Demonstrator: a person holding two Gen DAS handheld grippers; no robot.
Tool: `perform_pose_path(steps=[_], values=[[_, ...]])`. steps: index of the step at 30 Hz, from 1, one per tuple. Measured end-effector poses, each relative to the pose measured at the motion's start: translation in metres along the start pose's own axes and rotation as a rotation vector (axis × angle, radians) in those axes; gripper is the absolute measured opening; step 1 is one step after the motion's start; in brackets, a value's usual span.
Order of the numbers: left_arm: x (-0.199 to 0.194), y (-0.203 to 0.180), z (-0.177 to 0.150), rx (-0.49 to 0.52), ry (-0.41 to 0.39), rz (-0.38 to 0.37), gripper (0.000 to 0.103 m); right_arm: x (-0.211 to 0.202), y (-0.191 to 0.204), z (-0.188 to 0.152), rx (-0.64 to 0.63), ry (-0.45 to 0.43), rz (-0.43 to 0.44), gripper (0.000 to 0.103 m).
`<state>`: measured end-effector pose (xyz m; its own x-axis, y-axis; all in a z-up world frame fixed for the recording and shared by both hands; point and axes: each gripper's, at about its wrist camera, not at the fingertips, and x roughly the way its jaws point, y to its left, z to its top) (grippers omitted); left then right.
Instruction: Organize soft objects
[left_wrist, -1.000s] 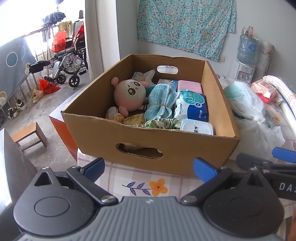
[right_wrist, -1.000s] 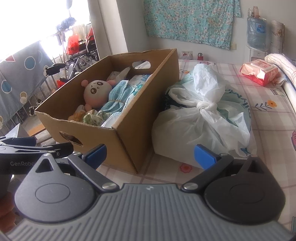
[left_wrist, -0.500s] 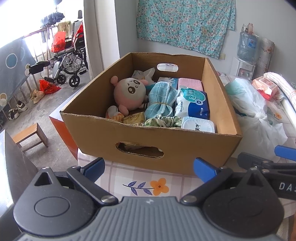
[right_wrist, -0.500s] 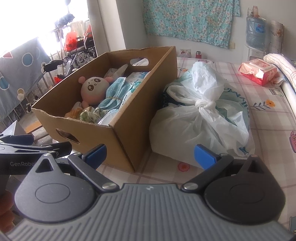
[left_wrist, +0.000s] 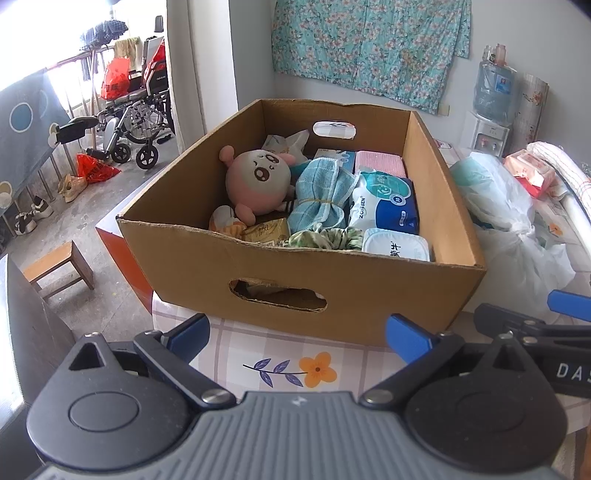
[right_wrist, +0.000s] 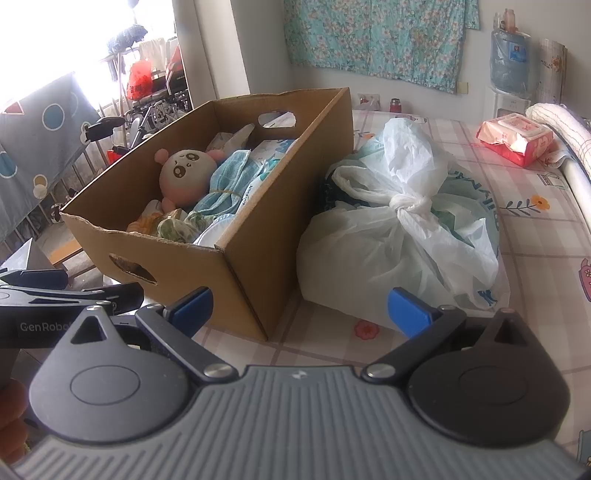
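A: Status, near to far?
B: My left gripper (left_wrist: 297, 334) and right gripper (right_wrist: 300, 308): jaws wide, empty, above bench (left_wrist: 236, 350). Cardboard box (left_wrist: 295, 273) directly ahead of left; plush doll (left_wrist: 258, 179), towel bundle (left_wrist: 319, 194) inside.
A: Legible txt?
B: "ZORSEN" on blue pack (left_wrist: 384, 205). Tied plastic bag (right_wrist: 399, 229) ahead of right, beside box.
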<state>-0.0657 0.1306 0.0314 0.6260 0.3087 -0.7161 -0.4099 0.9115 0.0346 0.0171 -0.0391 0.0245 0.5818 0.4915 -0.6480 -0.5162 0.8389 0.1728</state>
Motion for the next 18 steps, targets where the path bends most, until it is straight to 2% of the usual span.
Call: perform_pose_path(steps=[18], values=[[0.0020, 0.0007, 0.0000, 0.001, 0.005, 0.001, 0.101, 0.0041, -0.0023, -0.0006, 0.005, 0.014, 0.005, 0.101]])
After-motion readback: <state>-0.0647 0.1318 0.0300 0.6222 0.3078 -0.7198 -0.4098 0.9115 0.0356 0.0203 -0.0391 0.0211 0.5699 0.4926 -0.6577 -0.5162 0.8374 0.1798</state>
